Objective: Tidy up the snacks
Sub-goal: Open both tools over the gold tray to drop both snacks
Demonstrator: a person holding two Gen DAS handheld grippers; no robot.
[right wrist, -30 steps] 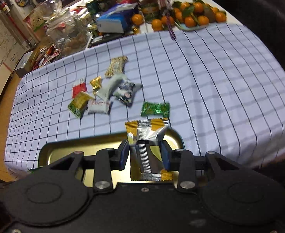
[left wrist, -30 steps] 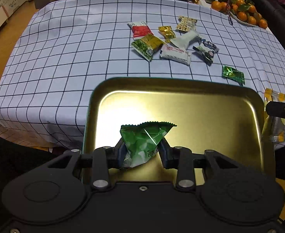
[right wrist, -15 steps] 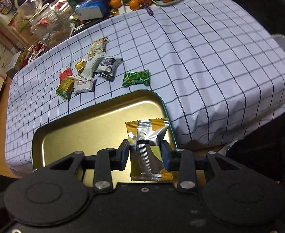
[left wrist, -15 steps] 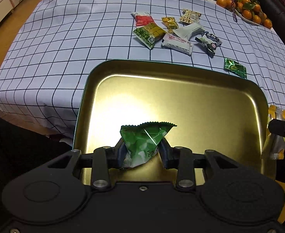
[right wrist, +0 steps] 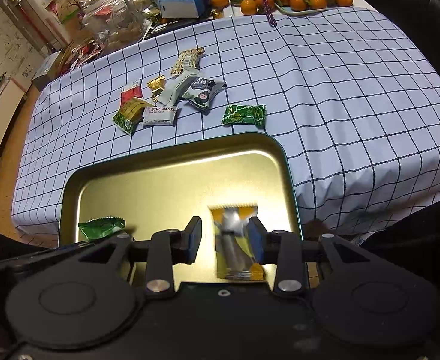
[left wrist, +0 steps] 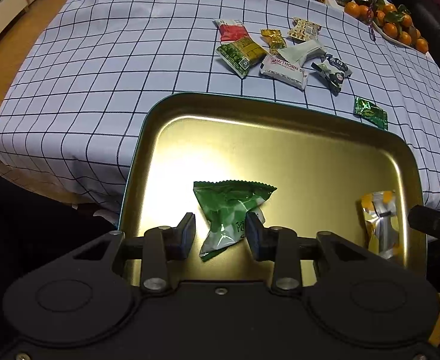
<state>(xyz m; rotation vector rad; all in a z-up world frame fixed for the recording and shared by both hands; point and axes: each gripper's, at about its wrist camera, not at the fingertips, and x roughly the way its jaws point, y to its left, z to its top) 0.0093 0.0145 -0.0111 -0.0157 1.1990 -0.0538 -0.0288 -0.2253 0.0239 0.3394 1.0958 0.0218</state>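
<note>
Gold tray (left wrist: 280, 150) under both: release cleanly, left gripper (left wrist: 220, 234) wide around green packet (left wrist: 229, 210), right gripper (right wrist: 224, 241) wide around blurred yellow-silver packet (right wrist: 235, 240), then lift straight up.

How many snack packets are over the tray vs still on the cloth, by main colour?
Over the gold tray:
green packet: 1
yellow-silver packet: 1

On the checked cloth:
red: 1
green-yellow: 1
gold: 1
gold-white patterned: 1
white: 2
dark-and-white: 1
green: 1

Total: 10
</note>
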